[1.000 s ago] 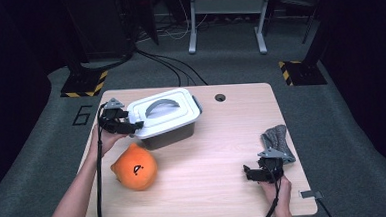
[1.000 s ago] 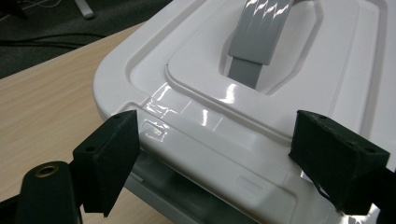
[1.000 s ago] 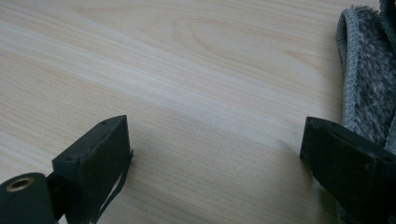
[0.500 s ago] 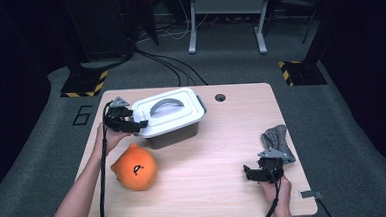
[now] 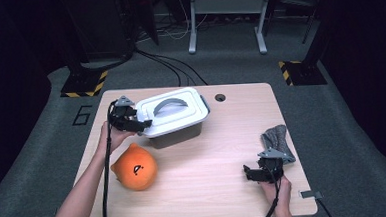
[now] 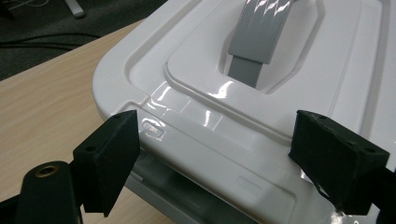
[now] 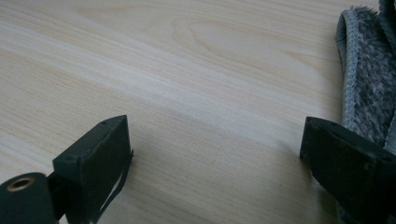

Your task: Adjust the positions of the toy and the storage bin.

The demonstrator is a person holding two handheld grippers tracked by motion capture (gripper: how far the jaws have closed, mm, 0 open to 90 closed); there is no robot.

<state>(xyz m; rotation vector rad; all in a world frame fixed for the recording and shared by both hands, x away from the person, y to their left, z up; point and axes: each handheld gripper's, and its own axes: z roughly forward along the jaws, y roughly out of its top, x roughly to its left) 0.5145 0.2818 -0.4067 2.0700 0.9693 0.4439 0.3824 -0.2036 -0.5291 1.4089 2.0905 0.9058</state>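
There are two grippers, one orange ball-like toy, one grey cloth and one white box on the table (image 5: 208,152).

Nearest the person, the right gripper (image 5: 250,173) sits low on the table near the front right edge. Its jaws are wide apart and hold nothing. In the right gripper view (image 7: 215,154), bare wood lies between the jaws. The grey cloth (image 5: 278,140) lies just beside this gripper, a little farther back. In that same view the cloth (image 7: 369,79) comes close by one jaw, but I cannot tell if it touches it.

On the left, the orange toy (image 5: 134,167) rests on the table by the person's left arm. It has a small dark mark on it.

Farther back is the white box (image 5: 174,120). Its long side runs left to right across the table, a bit tilted, with the right end farther away. Its lid is on, so what is inside is hidden. One grey handle (image 5: 170,104) lies along the lid the same long way.

The left gripper (image 5: 140,123) is at the left end of the box. In the left gripper view (image 6: 215,154) its jaws are wide apart, one on each side of the lid's (image 6: 289,93) end edge, and they squeeze nothing.
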